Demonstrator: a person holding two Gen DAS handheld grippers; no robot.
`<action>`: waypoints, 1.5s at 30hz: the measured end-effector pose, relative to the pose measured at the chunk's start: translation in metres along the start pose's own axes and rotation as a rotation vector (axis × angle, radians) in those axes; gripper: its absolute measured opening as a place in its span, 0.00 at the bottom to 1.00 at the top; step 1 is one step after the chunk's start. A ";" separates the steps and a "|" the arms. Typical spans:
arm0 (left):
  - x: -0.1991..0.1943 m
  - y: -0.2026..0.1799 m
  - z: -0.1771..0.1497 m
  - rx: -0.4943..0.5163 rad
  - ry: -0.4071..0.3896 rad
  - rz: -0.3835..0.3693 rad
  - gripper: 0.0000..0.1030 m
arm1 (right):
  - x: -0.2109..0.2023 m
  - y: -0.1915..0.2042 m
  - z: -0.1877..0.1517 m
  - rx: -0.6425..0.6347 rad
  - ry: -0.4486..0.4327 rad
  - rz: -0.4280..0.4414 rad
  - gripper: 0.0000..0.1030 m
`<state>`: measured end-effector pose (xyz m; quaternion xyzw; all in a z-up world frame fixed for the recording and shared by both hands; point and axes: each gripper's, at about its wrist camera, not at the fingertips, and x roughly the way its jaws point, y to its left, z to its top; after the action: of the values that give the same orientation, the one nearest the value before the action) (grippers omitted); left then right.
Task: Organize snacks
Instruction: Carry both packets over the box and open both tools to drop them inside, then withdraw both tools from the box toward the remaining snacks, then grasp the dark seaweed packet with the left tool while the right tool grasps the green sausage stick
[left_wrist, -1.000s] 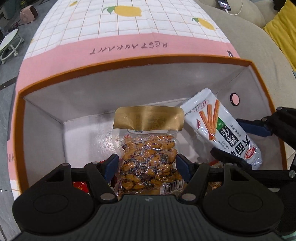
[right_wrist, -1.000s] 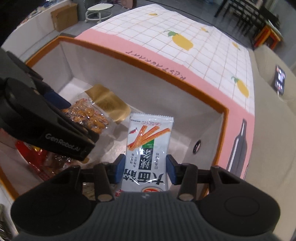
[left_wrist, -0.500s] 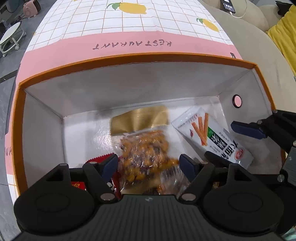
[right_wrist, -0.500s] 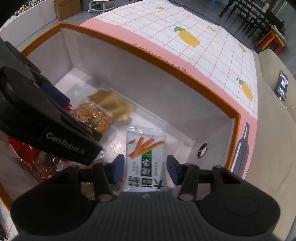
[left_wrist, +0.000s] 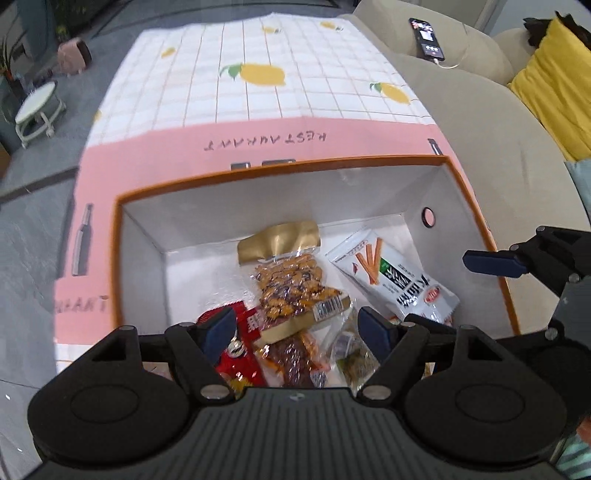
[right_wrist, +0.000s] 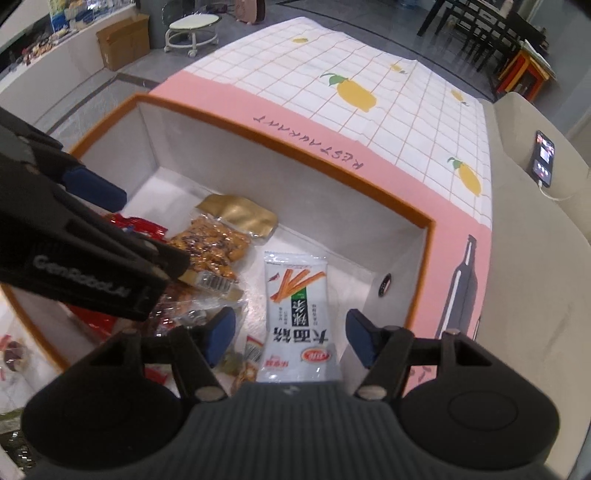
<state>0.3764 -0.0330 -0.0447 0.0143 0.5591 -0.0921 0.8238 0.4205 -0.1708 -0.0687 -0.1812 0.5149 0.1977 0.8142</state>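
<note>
An orange-rimmed white box (left_wrist: 280, 171) (right_wrist: 428, 236) holds several snack packs. A gold-topped clear bag of brown snacks (left_wrist: 291, 284) (right_wrist: 218, 243) lies in the middle. A white stick-snack packet (left_wrist: 395, 277) (right_wrist: 297, 314) lies flat to its right. A red packet (left_wrist: 240, 350) and other small packs lie at the near side. My left gripper (left_wrist: 297, 332) is open and empty above the box. My right gripper (right_wrist: 291, 336) is open and empty above the white packet.
The box stands on a pink and white checked tablecloth (left_wrist: 258, 96) with lemon prints. A beige sofa (left_wrist: 491, 122) with a phone (left_wrist: 428, 38) and a yellow cushion (left_wrist: 554, 81) is at the right. A white stool (right_wrist: 190, 31) and a cardboard box (right_wrist: 123, 40) stand on the floor.
Both grippers opened and let go: the gold-topped bag and the white packet dropped into the box. Both grippers have risen and pulled back from the box.
</note>
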 end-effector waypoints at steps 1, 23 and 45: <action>-0.008 -0.003 -0.003 0.011 -0.008 0.011 0.85 | -0.006 0.001 -0.002 0.014 -0.001 0.002 0.62; -0.144 -0.015 -0.146 -0.096 -0.244 0.008 0.85 | -0.140 0.037 -0.144 0.348 -0.356 0.025 0.63; -0.036 -0.025 -0.259 -0.244 0.105 0.090 0.74 | -0.077 0.093 -0.283 0.499 -0.313 -0.059 0.63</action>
<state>0.1212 -0.0195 -0.1065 -0.0561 0.6074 0.0147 0.7923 0.1264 -0.2431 -0.1212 0.0425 0.4102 0.0669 0.9086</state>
